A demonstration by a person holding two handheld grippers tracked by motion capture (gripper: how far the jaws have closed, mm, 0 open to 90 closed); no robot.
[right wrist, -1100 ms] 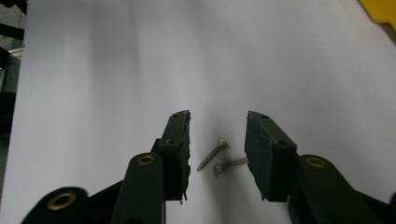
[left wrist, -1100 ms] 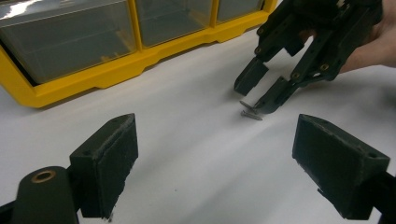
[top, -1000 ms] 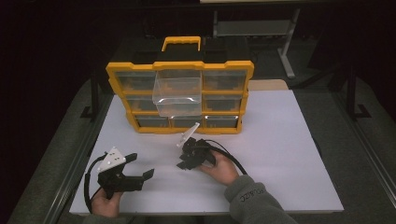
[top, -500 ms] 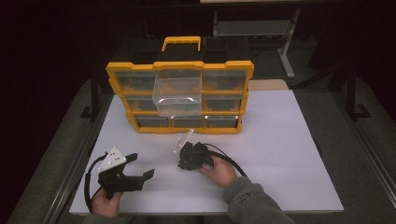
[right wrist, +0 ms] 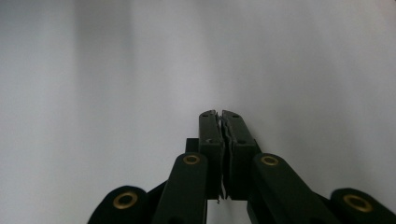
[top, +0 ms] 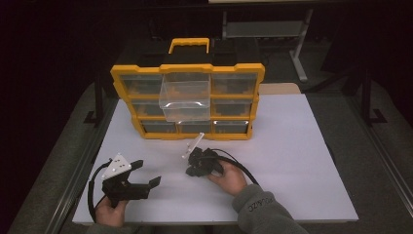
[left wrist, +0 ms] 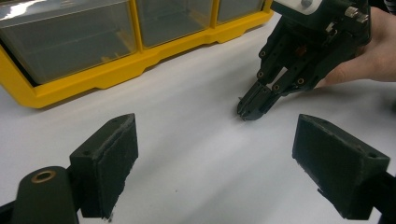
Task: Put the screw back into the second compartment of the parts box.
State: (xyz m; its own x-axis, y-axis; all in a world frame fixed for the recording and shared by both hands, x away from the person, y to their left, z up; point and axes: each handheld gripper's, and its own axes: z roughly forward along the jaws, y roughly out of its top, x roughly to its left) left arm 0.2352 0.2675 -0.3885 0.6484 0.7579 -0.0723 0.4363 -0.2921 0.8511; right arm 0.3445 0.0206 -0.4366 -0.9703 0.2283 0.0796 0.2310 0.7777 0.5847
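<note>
overall two tools: left tool (top: 146,174) spread, right tool (top: 191,170) pressed together, empty.

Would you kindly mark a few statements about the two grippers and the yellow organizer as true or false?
1. The right gripper has its jaws closed together. True.
2. The left gripper is clamped on a clear drawer. False: its jaws stand wide apart over the bare white table.
3. One clear drawer sticks out of the yellow organizer. True.
4. The right gripper's tips point up into the air. False: they point down at the table surface.
5. The organizer lies flat on its back. False: it stands upright, handle on top.
</note>
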